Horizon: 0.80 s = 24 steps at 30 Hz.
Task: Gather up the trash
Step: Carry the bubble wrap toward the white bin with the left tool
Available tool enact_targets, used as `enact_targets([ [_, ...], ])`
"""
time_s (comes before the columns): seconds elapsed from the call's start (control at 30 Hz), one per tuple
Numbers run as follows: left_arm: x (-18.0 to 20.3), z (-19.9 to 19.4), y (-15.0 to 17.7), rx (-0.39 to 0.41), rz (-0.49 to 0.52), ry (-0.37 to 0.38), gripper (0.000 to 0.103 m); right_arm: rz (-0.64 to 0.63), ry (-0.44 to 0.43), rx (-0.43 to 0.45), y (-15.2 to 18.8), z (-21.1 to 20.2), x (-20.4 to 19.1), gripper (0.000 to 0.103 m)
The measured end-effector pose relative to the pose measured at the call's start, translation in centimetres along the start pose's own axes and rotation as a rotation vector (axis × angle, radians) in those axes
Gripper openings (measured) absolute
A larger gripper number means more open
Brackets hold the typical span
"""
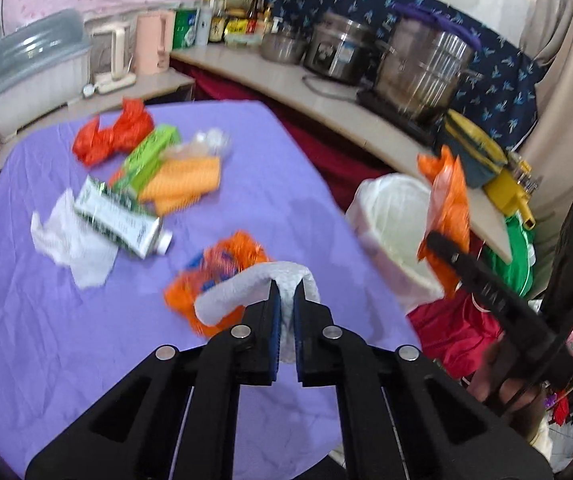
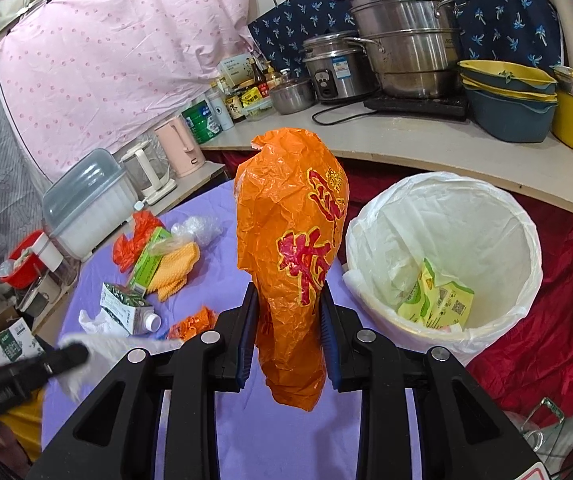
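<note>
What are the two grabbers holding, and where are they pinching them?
The left gripper pinches a white paper towel around its middle. The right gripper pinches a crumpled orange plastic bag around its lower part, beside the bin.

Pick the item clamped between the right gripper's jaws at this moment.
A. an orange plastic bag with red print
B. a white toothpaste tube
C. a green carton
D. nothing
A: in the right wrist view the right gripper has its jaws closed on the crumpled orange plastic bag, held up beside the white-lined trash bin.
</note>
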<state>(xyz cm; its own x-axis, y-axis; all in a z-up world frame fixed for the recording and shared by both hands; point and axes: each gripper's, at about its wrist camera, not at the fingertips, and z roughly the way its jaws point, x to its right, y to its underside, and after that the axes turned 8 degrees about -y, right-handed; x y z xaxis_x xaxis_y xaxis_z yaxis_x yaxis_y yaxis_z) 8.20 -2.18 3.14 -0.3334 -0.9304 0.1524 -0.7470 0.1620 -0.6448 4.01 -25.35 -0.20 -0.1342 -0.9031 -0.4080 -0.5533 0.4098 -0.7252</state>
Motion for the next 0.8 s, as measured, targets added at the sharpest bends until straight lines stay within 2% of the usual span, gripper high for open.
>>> enact_targets([
  [0.2,3.2,-0.8,-4.4,0.076,0.023,0.061,0.005,0.013,0.015,0.039,-1.2,-1.5,1.6,0.027],
  [0.37,6.7,-0.4,-7.3,0.088,0.042,0.125,0.005,0.037,0.041,0.074,-2.3,-2.7,3.5,0.027],
  [0.47,8.1,-0.5,-8.4,0.112,0.048,0.136,0.005,0.053,0.056,0.085,-2.8,-3.1,4.7,0.028],
  [0.67,7.9,-0.9,-9.0,0.134,0.022,0.124,0.005,0.057,0.06,0.075,-2.8,-2.6,5.5,0.028],
  [0.8,6.6,-0.9,-8.7,0.121,-0.008,0.119,0.005,0.048,0.005,0.031,-2.2,-1.0,4.1,0.028],
])
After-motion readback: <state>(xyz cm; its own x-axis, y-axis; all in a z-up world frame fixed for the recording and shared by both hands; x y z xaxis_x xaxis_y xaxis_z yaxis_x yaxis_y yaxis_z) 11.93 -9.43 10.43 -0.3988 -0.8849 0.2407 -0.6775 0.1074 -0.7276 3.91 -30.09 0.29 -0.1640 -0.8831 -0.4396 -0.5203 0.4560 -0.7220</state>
